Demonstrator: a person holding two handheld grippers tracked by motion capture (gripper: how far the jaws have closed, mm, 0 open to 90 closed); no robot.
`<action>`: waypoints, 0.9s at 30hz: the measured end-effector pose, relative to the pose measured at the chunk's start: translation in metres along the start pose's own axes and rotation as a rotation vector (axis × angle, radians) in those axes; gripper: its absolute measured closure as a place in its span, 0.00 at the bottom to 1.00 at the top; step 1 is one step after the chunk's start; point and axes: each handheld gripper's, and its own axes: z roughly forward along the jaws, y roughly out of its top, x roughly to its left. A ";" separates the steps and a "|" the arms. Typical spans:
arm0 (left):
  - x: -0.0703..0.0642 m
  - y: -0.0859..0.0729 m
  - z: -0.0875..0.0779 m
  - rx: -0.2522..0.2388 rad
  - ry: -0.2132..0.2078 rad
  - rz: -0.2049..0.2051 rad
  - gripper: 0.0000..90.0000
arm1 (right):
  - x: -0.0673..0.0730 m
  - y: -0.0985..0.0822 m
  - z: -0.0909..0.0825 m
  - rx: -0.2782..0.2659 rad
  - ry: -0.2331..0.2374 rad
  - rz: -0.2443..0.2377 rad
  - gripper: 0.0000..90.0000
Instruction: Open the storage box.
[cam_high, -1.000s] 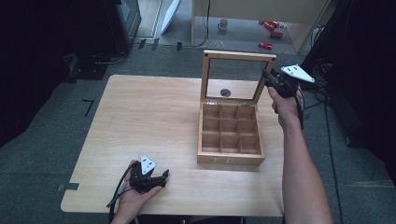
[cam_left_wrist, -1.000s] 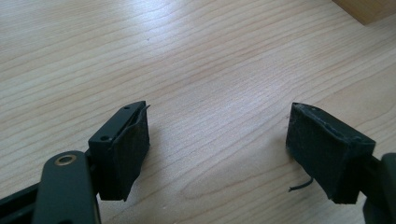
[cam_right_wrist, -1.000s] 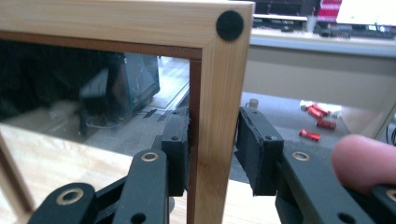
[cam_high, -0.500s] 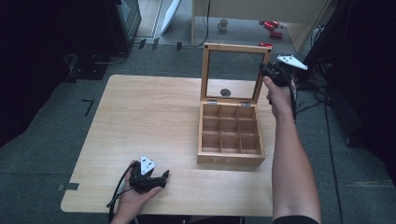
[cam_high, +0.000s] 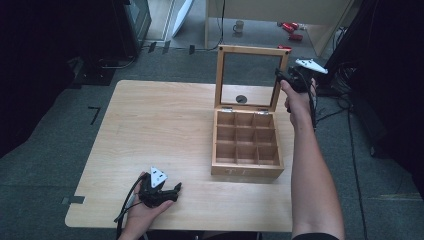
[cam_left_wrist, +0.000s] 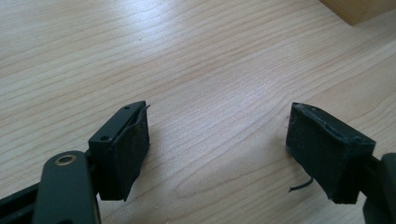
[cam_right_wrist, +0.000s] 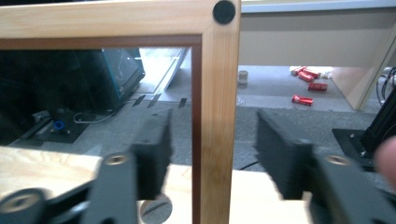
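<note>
The right gripper (cam_high: 283, 76) is held out at the far right, its jaws just opened astride the upright lid (cam_high: 250, 77) of the wooden compartment box (cam_high: 246, 167), pads clear. The left gripper (cam_high: 172, 192) is rested open on the table (cam_high: 150, 125), near left.

high view: set above the near edge, faced forward and down, the whole light wooden bench (cam_high: 165, 125) taken in | left gripper view: held low and close over bench grain | right gripper view: faced level, close to the glazed wooden lid frame (cam_right_wrist: 215, 116) | shared: bench, frame (cam_high: 252, 50)
</note>
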 end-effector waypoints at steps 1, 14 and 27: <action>0.000 0.000 0.000 0.000 0.000 0.001 0.24 | 0.000 -0.002 -0.003 0.005 0.010 0.001 0.40; -0.002 0.000 0.001 0.003 0.006 0.014 0.24 | -0.002 -0.036 -0.056 0.062 0.072 -0.047 0.13; -0.002 0.000 0.001 0.003 0.008 0.017 0.24 | 0.009 -0.085 -0.116 0.114 0.107 -0.093 0.10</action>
